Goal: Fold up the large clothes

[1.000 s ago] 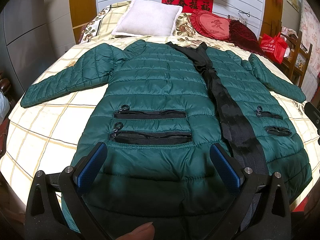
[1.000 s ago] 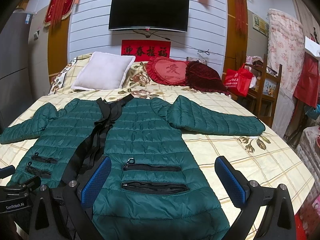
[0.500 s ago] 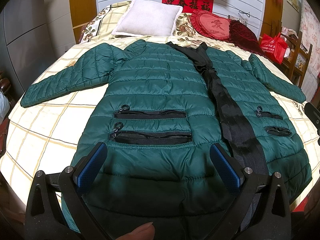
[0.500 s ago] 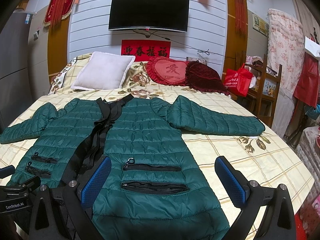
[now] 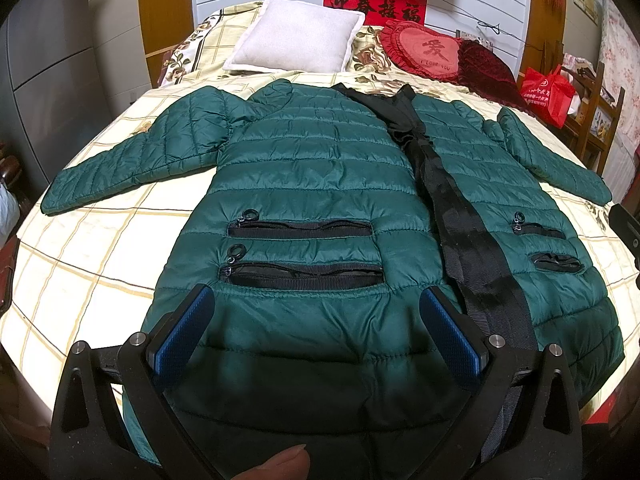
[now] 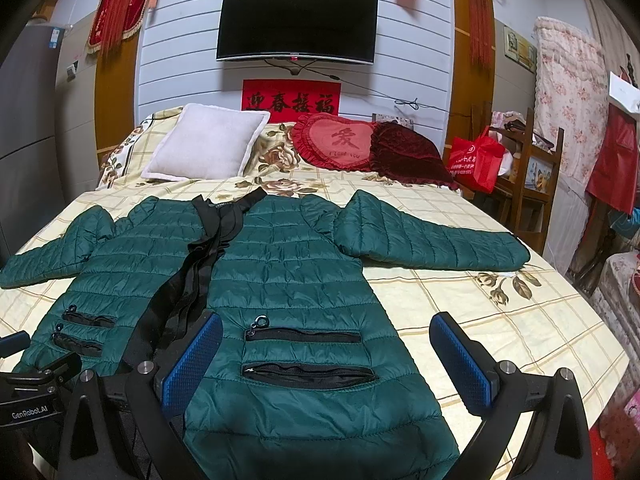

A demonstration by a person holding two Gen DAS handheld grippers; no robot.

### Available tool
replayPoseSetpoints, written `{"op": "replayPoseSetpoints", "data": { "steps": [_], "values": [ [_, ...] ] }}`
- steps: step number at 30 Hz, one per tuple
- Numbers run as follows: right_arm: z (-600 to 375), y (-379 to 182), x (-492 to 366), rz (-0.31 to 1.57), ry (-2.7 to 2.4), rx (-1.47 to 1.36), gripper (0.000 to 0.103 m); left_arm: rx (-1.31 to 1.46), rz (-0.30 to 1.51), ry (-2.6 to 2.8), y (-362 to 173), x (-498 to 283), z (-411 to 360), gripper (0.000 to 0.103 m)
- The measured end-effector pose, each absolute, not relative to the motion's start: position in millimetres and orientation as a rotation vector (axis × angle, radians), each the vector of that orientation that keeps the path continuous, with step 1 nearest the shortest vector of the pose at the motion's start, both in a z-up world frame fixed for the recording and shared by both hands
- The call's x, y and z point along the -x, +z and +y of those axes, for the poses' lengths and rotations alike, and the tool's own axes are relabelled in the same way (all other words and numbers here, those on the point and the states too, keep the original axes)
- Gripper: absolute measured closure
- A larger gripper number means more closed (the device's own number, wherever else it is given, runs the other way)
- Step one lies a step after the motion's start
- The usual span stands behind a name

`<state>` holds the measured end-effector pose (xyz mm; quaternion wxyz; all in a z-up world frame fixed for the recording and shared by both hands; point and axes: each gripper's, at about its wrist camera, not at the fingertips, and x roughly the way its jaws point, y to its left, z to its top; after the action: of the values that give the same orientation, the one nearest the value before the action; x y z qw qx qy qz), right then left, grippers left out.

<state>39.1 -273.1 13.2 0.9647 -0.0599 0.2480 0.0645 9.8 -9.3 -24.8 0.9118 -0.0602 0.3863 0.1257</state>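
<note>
A dark green quilted jacket [image 5: 320, 184] is being shown spread flat, front up, across a bed [image 5: 80, 272] covered in a cream checked sheet — both sleeves laid out to the sides, a black placket running down the middle. At the left, the left gripper [image 5: 316, 332] is being held above the jacket's hem with its blue-padded fingers [image 5: 182, 334] spread wide and nothing gripped between them; a fingertip is being glimpsed at the bottom edge of that view. Two zipped pockets [image 5: 302, 252] are lying just beyond it. To the right, the right gripper [image 6: 326, 360] is being held likewise over the other front panel — jaws wide apart, empty. At the head of the bed, a white pillow [image 6: 204, 142] and a red heart-shaped cushion [image 6: 340, 142] are resting side by side beneath a wall-mounted television [image 6: 298, 22].
</note>
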Motion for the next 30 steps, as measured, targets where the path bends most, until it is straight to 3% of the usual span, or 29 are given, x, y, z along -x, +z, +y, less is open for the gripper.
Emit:
{"op": "replayPoseSetpoints", "data": {
  "steps": [30],
  "values": [
    [-276.2,18.1,-38.2,0.505,0.138,0.098,0.000,0.123,0.798,0.256,-24.2,-9.7,-10.0,0.000]
  ]
}}
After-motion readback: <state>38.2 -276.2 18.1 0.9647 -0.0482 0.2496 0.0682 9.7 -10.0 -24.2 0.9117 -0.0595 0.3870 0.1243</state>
